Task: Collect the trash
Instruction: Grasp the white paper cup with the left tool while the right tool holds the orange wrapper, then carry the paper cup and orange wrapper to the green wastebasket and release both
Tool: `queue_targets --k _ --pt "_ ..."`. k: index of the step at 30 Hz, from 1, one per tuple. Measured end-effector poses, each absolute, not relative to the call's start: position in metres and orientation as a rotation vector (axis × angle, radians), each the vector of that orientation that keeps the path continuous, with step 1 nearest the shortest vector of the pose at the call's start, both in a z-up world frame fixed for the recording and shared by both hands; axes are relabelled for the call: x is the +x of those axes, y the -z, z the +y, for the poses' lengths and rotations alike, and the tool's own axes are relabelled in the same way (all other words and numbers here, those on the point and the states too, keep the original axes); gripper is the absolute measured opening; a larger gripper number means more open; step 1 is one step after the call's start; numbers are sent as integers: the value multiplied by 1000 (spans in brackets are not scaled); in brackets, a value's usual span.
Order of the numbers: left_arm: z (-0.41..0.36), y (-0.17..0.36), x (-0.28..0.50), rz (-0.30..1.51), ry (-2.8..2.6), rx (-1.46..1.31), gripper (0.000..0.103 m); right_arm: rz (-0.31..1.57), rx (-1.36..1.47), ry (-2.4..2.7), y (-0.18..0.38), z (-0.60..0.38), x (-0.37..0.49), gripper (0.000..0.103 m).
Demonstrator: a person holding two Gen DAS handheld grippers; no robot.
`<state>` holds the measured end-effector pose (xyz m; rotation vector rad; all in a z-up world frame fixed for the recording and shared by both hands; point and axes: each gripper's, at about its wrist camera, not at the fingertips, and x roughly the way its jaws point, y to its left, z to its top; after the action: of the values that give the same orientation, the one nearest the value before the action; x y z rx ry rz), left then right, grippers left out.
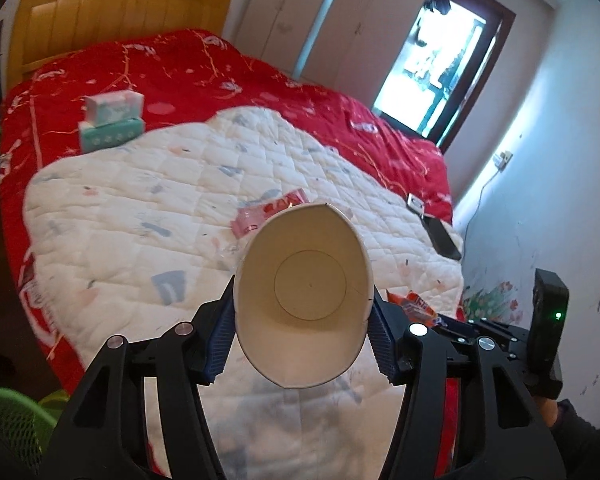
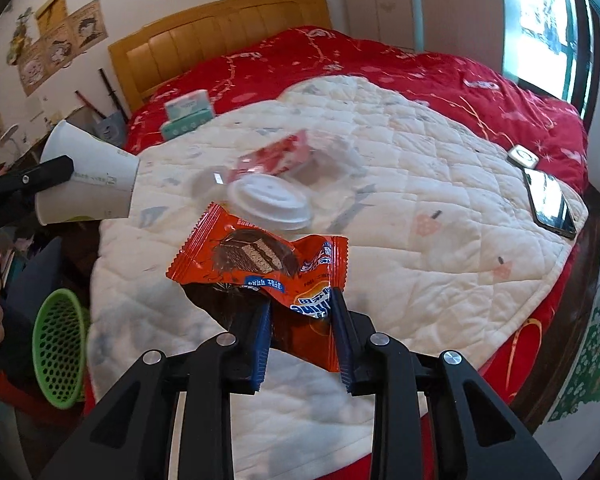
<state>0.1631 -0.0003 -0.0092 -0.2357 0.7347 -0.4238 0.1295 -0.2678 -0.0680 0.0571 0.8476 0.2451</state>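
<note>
My left gripper [image 1: 302,330] is shut on a white paper cup [image 1: 304,296], squeezed oval, its open mouth facing the camera, held above the white quilt [image 1: 140,200]. The cup also shows in the right wrist view [image 2: 88,176] at the left. My right gripper [image 2: 300,320] is shut on an orange snack wrapper [image 2: 260,264] and holds it above the quilt. A white plastic lid [image 2: 270,200] and a pink wrapper [image 2: 276,156] lie on the quilt beyond it; the pink wrapper also shows in the left wrist view [image 1: 268,210]. A green mesh basket [image 2: 58,344] stands beside the bed at the left.
Two stacked tissue packs [image 1: 112,120] sit on the red bedspread [image 1: 260,80] near the headboard. A phone [image 2: 550,204] and a small white device [image 2: 522,156] lie at the quilt's right edge. A wardrobe and window stand behind the bed.
</note>
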Motion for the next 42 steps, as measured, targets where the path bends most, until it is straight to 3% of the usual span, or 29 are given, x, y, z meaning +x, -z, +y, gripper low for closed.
queue_targets --k 13,26,32,35,42 --pt "95 -3 69 660 241 -315 57 800 -1 -409 42 -195 93 27" --pt "214 68 2 813 -116 -405 58 796 -68 -589 34 -105 77 27" --pt "240 105 -10 900 -208 -445 64 823 -99 -659 40 -66 77 27" --pt "249 116 -16 925 -235 -477 77 820 -116 -689 40 -51 76 27" --pt "265 123 -30 912 -263 -540 78 835 -143 -761 44 -18 72 28"
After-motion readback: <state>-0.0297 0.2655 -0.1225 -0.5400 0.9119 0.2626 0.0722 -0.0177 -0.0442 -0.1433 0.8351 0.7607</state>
